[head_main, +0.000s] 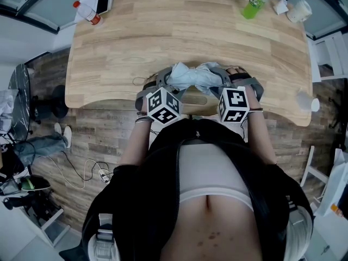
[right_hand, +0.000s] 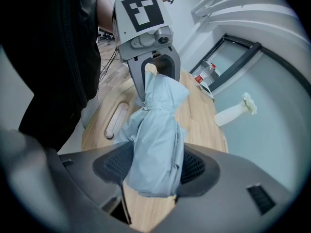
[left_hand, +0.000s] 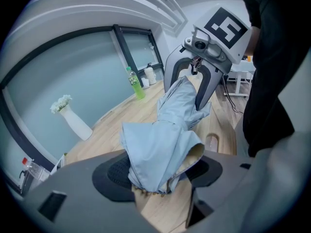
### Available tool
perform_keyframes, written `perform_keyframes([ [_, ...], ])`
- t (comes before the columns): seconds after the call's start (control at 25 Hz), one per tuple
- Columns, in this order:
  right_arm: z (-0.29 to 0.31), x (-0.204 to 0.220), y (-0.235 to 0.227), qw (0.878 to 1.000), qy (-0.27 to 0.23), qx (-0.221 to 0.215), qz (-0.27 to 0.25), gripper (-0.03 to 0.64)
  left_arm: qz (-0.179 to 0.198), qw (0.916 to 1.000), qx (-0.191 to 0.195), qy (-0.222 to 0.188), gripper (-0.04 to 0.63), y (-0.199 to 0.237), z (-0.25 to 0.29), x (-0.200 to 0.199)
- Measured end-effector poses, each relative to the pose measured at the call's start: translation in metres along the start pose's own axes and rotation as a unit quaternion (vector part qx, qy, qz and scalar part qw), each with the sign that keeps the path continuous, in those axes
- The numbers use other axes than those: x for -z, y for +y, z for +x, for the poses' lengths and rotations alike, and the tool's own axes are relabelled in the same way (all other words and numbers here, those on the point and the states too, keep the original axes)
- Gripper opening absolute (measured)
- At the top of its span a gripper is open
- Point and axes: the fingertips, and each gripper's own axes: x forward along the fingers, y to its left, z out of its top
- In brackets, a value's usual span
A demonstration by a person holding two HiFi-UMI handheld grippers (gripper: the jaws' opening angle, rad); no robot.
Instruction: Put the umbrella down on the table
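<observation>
Umbrella (head_main: pixel 193 76): folded, pale blue-grey, lying crosswise between my two grippers over the near edge of the table (head_main: pixel 190 26), right above the cable slot (right_hand: pixel 116 120) in the wood.

- Left gripper (left_hand: pixel 160 178): both pads clamped on one end of the bundle, fabric bulging out past the jaws.
- Right gripper (right_hand: pixel 155 178): pads likewise closed on the other end. Each gripper view shows its partner facing it along the cloth.
- Cannot tell whether the underside touches the wood yet; it looks to hang just above.

Step in hand, as I judge it: lower and let go.
- Bring both ends down together, level, so neither tips first.
- Shift it a little farther from the edge before setting down; it sits close to the rim and could roll off toward me.
- Open only once the weight rests on the wood, and spread wide, since loose folds may snag on a pad when I draw back.
- Far things, the green bottle (head_main: pixel 253 3) and white vase (left_hand: pixel 73 118), are well apart and no worry.

Look of it:
- Canopy crumpled and slack, not tightly rolled.
- A strap cinches it near the middle.
- Cream lining shows inside a fold at the left end.
- Small rib tips peek out below my left pads.
- Soft, squashy, likely to slump once released.
</observation>
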Motion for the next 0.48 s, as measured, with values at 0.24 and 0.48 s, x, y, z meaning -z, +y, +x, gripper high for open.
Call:
perform_keyframes([
  [0.24,0.0047,0.0012,0.0036,1.0,-0.003,-0.005,0.003,0.291,-0.001,1.0,0.003,0.004,0.298,-0.0031,0.0046,0.0036],
  [0.48,0.0103,0.0047,0.0077,1.0,0.002,-0.014,0.005,0.291,-0.006,0.9999,0.009,0.007,0.298,-0.0055,0.0092,0.0074],
])
